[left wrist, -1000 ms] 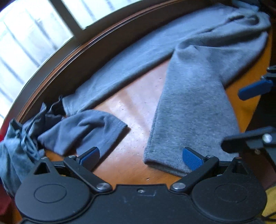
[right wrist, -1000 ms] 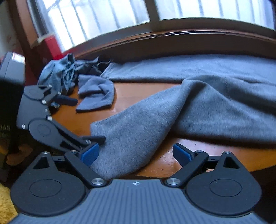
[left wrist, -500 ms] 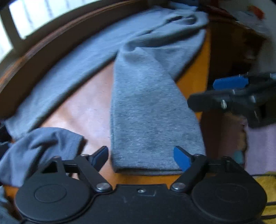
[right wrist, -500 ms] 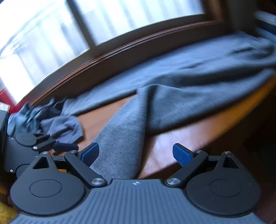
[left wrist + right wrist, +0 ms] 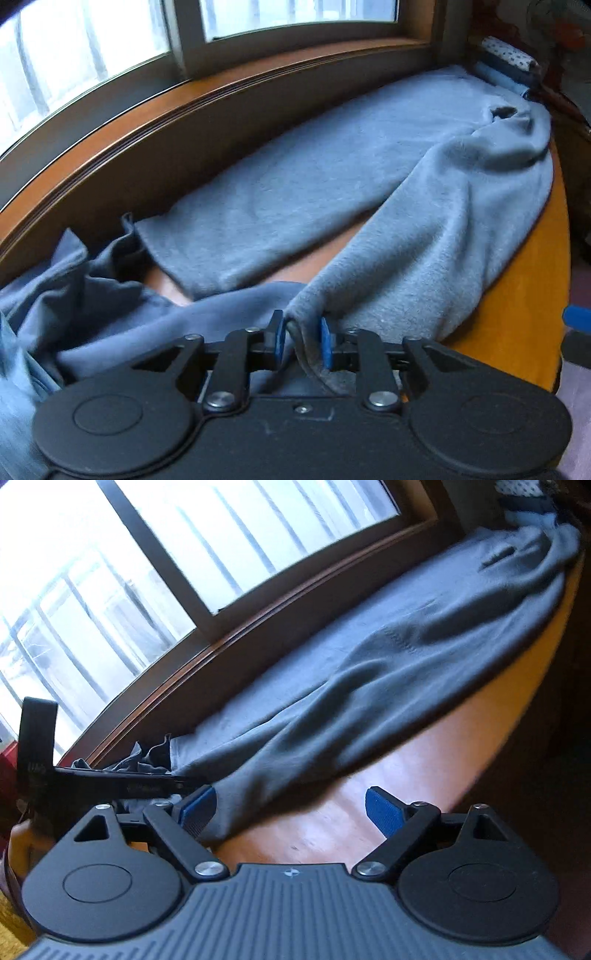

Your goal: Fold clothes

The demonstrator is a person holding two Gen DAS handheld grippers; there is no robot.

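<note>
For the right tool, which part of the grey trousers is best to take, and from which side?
Probably the hem of the near leg of the grey trousers, beside where the left tool already pinches it. The right tool is open, with that hem by its left finger. Come low from the table's front edge, because the cloth lies flat there.

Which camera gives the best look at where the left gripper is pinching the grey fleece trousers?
The left wrist view. There the left gripper, whose jaws have just been closing, is shut on the hem of the grey fleece trousers. The right wrist view shows that gripper only side-on at the left, with the pinch point hidden.
</note>
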